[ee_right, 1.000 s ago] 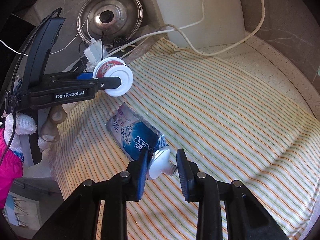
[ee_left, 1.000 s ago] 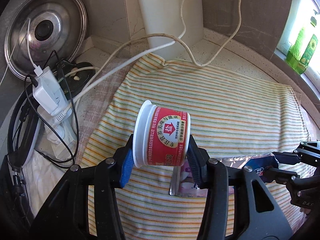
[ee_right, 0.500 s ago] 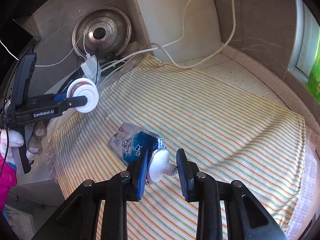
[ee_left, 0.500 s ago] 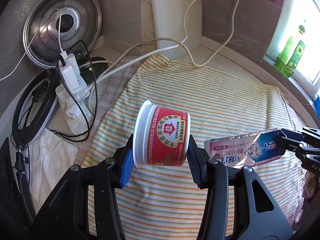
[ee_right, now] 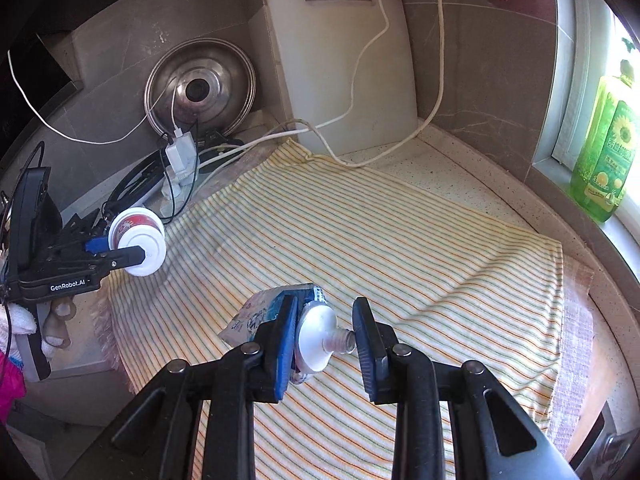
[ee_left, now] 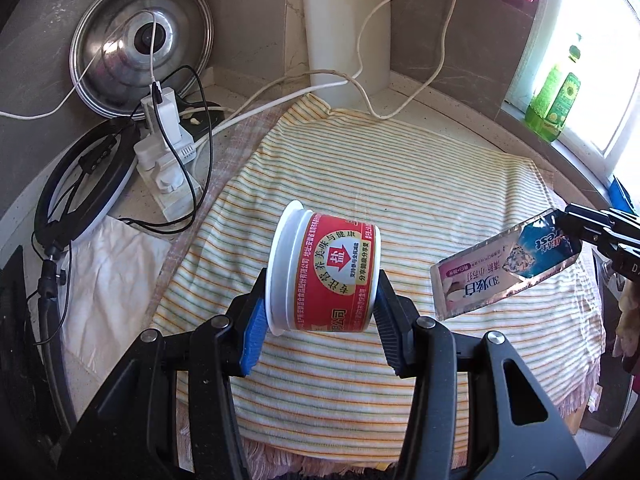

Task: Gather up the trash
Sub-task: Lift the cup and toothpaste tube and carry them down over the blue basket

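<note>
A red salt tub [ee_left: 332,276] with a white lid lies on its side between the pads of my left gripper [ee_left: 322,314], which is shut on it above the striped cloth [ee_left: 400,168]. In the right wrist view the same tub [ee_right: 138,240] and left gripper [ee_right: 120,250] hang at the left, held by a hand. My right gripper [ee_right: 325,328] is shut on the white shoulder and neck of a flattened blue toothpaste tube [ee_right: 260,312]. The tube [ee_left: 504,268] hangs in the air clear of the cloth, with the right gripper [ee_left: 580,232] at its end.
A steel pot lid [ee_left: 140,44] leans in the back corner above a power strip with chargers and cables [ee_left: 168,160]. A white cutting board [ee_right: 344,68] stands against the wall. A green bottle [ee_right: 604,152] is on the sill. A ring light [ee_left: 80,184] lies left.
The right gripper has lifted the toothpaste tube off the cloth. Both grippers have risen and drawn back from the wall, so more of the counter shows. Neither grip has changed.
</note>
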### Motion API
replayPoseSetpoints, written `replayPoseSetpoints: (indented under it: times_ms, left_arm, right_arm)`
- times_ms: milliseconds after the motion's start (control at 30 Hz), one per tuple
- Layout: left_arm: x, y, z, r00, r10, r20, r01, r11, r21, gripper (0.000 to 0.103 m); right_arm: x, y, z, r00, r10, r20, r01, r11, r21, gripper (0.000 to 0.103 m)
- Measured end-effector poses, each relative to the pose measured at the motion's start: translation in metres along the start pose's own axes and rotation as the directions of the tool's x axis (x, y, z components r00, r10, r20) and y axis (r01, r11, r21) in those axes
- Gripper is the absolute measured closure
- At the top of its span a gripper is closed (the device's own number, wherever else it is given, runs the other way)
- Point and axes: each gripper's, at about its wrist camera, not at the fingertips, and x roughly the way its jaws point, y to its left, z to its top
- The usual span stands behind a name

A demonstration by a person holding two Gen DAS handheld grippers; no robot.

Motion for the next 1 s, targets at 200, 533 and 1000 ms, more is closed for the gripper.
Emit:
replayPoseSetpoints:
  times_ms: [200, 533, 1000]
  left_arm:
    - [-0.022, 0.004, -0.019, 1.0, -0.016, 0.007, 0.016, 1.0, 0.01, 0.054]
    - [-0.055, 0.01, -0.052, 0.998, -0.059, 0.008, 0.059, 0.998, 0.026, 0.054]
    - [-0.087, 0.019, -0.109, 0.996, -0.085, -0.026, 0.087, 0.992, 0.095, 0.054]
  right_arm:
    - [-0.024, 0.021, -0.002, 0.999, -0.025, 0.028, 0.026, 0.999, -0.037, 0.075]
    - [-0.058, 0.057, -0.013, 0.999, -0.013, 0.046, 0.016, 0.998, -0.062, 0.076]
    - [-0.095, 0.109, -0.05, 0.999, 0.002, 0.039, 0.0, 0.998, -0.062, 0.076]
